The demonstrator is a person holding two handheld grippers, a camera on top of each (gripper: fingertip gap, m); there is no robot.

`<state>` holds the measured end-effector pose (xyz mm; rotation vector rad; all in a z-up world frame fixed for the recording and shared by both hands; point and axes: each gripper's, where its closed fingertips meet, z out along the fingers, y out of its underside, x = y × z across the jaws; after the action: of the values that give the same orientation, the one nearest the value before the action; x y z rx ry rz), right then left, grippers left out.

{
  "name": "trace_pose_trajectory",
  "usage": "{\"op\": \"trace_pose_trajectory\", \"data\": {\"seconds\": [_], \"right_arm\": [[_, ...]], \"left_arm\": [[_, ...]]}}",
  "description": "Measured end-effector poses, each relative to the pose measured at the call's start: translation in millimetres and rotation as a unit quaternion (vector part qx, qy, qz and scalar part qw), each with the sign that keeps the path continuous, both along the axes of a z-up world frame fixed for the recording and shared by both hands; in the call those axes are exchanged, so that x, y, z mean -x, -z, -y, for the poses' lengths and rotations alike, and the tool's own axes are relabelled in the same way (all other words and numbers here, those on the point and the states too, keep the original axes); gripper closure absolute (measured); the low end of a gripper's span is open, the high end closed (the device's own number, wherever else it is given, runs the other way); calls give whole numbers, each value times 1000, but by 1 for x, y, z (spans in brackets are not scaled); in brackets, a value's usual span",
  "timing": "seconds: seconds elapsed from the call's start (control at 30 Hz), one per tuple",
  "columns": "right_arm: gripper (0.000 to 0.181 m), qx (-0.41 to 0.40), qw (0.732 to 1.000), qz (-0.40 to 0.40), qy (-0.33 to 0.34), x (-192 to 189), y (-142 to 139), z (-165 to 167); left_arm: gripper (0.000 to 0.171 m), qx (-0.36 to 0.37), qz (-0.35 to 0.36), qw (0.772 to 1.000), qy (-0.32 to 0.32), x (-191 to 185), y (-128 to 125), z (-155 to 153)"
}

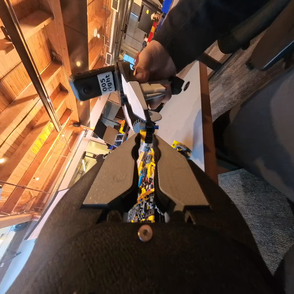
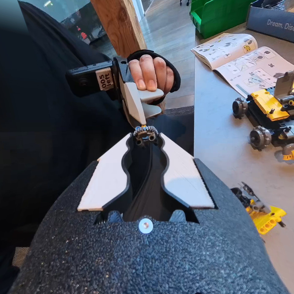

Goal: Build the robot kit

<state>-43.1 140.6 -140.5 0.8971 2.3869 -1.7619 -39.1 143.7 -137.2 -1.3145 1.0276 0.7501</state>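
Note:
Both grippers meet on one small brick assembly held in the air off the table edge. My left gripper [image 1: 146, 137] is shut on its yellow and black end [image 1: 148, 132], which carries a blue pin. My right gripper [image 2: 145, 136] is shut on its other end, a dark grey gear with a black connector [image 2: 145, 132]. In the left wrist view the right gripper [image 1: 143, 123] comes in from above, held by a hand. In the right wrist view the left gripper [image 2: 142, 123] comes in from above, its tip on the assembly's top.
On the grey table [image 2: 214, 143] lie an open instruction booklet [image 2: 238, 63], a part-built yellow and black vehicle [image 2: 267, 114] and a yellow sub-assembly [image 2: 262, 213]. A green bin [image 2: 219, 17] and a grey box [image 2: 273, 20] stand behind. Loose parts [image 1: 146, 183] show between my left fingers. Left and right tips are no more than a few centimetres apart. About 15 cm separates my right fingertips from the yellow sub-assembly [image 2: 262, 213].

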Motion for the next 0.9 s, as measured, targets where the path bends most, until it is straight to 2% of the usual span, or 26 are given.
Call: {"op": "trace_pose_trajectory", "data": {"seconds": [0.2,0.43,0.53,0.67,0.73,0.9], "right_arm": [[152,-46,998,-46,25,-9,12,-14],[152,-78,992,-87,39,-4,35,-43],[152,-98,988,-104,61,10,44,-72],[152,-109,981,-147,58,30,50,-104],[152,-110,981,-154,41,39,56,-112],[152,-99,980,-171,-14,49,71,-117]], "left_arm": [[158,-4,-14,1000,3,-10,12,-13],[155,69,116,991,1,0,33,-27],[154,122,213,969,-33,22,45,-36],[141,203,352,910,-83,51,68,-53],[139,222,387,890,-92,57,74,-61],[139,243,410,872,-106,62,85,-80]]}}
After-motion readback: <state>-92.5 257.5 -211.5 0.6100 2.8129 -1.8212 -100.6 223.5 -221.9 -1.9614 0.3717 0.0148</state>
